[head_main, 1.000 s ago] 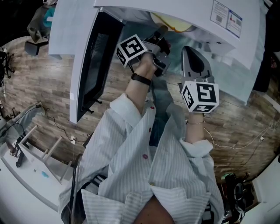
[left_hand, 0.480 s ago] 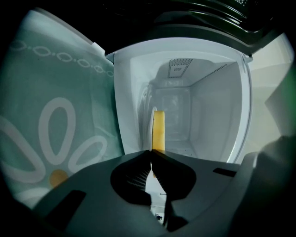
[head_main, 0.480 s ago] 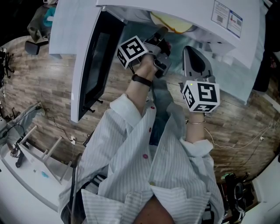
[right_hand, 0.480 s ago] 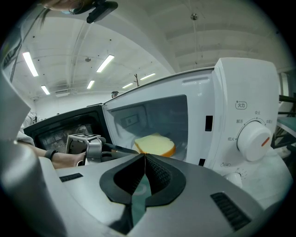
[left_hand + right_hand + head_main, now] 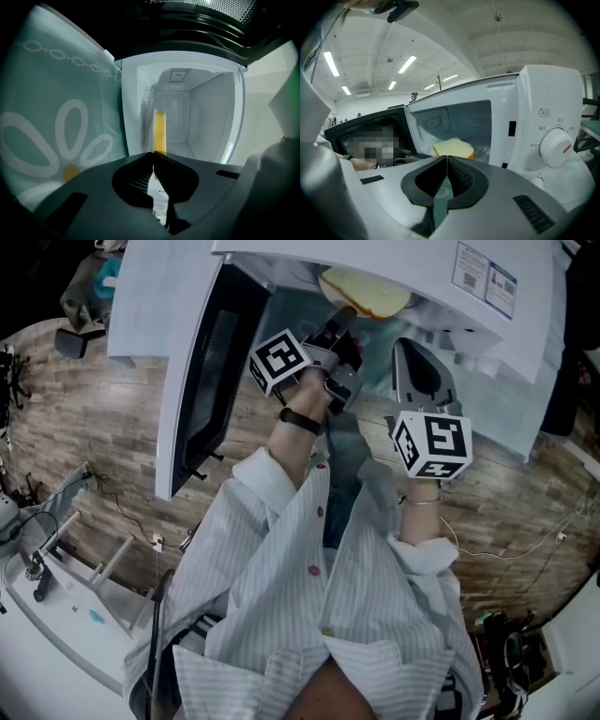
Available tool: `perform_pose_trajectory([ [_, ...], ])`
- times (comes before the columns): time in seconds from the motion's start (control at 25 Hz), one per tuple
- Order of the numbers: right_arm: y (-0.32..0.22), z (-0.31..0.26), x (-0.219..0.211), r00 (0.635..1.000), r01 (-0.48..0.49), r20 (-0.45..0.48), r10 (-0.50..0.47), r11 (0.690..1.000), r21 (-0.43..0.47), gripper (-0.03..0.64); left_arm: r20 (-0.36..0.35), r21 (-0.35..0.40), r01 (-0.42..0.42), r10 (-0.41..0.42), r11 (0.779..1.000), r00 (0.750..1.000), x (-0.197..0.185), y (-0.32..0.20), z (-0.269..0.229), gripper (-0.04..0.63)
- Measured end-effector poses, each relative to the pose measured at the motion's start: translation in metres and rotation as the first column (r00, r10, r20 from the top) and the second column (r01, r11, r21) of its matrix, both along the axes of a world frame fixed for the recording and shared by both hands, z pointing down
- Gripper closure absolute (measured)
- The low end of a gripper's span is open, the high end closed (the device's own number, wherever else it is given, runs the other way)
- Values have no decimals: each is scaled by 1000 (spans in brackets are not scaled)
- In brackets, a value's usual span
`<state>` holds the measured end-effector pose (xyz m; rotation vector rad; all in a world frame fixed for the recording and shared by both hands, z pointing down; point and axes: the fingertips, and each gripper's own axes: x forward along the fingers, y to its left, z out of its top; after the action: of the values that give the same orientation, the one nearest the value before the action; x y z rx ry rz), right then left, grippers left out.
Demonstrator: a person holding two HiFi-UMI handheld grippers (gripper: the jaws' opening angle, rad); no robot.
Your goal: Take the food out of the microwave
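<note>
Wood-patterned floor (image 5: 103, 418) runs all round, and a teal tablecloth (image 5: 47, 140) printed with white petals covers the table under one white microwave (image 5: 543, 93); its door (image 5: 202, 381) hangs wide open off to the left of both grippers; one big dial (image 5: 554, 147) sits on the front panel, ahead and to the right of the right gripper's tips. I count one slice of bread (image 5: 367, 293), two grippers and one person holding them.

That slice lies flat, broad face up, at the mouth of the oven, partly out over the sill; its long axis runs across the opening, side to side, with the near crust edge turned toward the left gripper. The left gripper (image 5: 153, 155) reaches straight in and has its jaws pressed together on that near edge, pinching the slice above and below; from its own camera the slice is seen edge-on as a thin yellow strip running straight on from the tips. The right gripper (image 5: 446, 158) hangs outside the oven, jaws closed tip to tip on nothing; the bread lies beyond its tips and well apart from them.
</note>
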<state>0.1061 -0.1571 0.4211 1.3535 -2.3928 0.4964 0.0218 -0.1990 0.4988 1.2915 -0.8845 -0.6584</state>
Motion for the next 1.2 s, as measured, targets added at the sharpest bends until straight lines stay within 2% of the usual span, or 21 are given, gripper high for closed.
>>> perform_pose_trajectory([
  [0.4,6,-1,-4,1000,9,-3,-9,1000,0,586,-36,37,-15,17,999,999,-5,21,-3,583],
  [1.2,25,-8,-3,1000,1,-11,-1,1000,8,586,-110,46,-26,31,999,993,-14,63,-17,581],
])
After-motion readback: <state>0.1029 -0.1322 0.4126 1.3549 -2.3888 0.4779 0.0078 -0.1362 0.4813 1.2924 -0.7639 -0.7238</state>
